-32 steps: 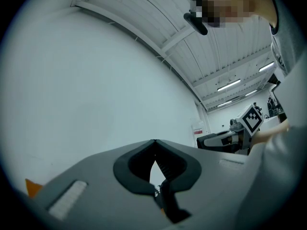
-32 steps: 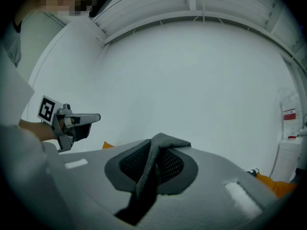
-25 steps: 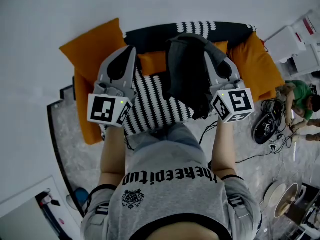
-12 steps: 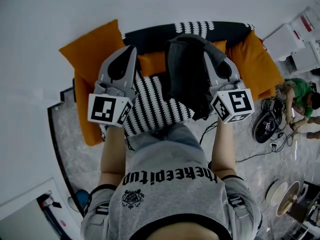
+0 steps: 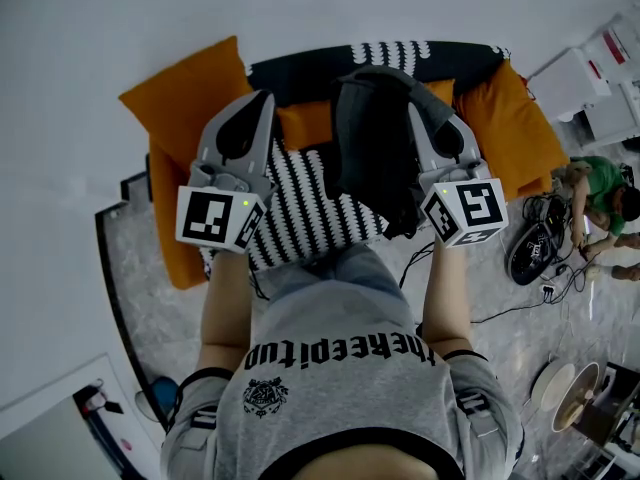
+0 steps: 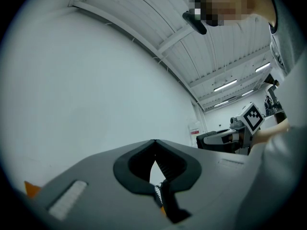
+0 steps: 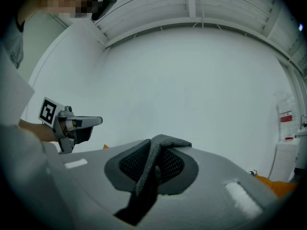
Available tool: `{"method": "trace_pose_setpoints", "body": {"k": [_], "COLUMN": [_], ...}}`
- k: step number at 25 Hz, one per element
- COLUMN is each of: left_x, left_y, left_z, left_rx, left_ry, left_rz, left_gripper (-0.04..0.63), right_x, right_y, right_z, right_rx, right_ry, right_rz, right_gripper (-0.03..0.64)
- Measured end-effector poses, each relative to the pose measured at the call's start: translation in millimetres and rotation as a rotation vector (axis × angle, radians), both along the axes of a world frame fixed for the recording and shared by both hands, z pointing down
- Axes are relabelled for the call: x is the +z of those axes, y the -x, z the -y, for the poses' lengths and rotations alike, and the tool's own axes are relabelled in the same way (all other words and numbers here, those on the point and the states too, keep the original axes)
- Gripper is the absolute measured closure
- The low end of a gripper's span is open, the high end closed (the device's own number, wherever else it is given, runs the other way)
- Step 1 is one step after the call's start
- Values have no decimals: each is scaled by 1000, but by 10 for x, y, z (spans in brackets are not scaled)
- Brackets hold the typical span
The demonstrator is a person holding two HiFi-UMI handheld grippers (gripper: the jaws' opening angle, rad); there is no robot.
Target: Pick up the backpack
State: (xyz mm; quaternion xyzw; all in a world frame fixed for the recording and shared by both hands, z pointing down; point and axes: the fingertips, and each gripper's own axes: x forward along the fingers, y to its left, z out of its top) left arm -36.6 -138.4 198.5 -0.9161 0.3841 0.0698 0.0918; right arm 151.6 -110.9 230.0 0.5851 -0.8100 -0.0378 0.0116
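The dark grey backpack point(image 5: 375, 158) hangs by its strap in front of the sofa, lifted off the striped seat. My right gripper point(image 5: 416, 110) is shut on that strap point(image 7: 152, 163), which runs up between the jaws and folds over their tips. The pack's body hangs out of sight in the right gripper view. My left gripper point(image 5: 264, 98) is held level beside it at the left, its jaws closed tip to tip with nothing between them point(image 6: 154, 142). Each gripper view shows the other gripper: the right gripper point(image 6: 225, 137) and the left gripper point(image 7: 79, 123).
A sofa with orange cushions point(image 5: 185, 93) and a black-and-white striped throw point(image 5: 300, 208) stands against the white wall. A person in a green shirt point(image 5: 600, 193) crouches on the floor at right among cables and a black bag point(image 5: 530, 253). White boxes point(image 5: 590, 83) stand at the top right.
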Motion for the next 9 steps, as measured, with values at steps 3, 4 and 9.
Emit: {"method": "trace_pose_setpoints", "body": {"k": [3,4,9], "left_x": [9,11,11], "left_y": [3,10,42], "left_z": [-14,-16,-3], "left_rx": [0,0,-3], "left_ry": [-1,0,5], "left_rz": [2,2,2], "left_gripper": [583,583,583], "right_x": [0,-3,-28], "right_y": [11,20,52], "right_z": [-10,-11,1], "right_rx": [-1,-1,-2], "right_ry": [-5,-6,-10], "right_rz": [-3,-4,-1], "right_gripper": [575,575,575]}}
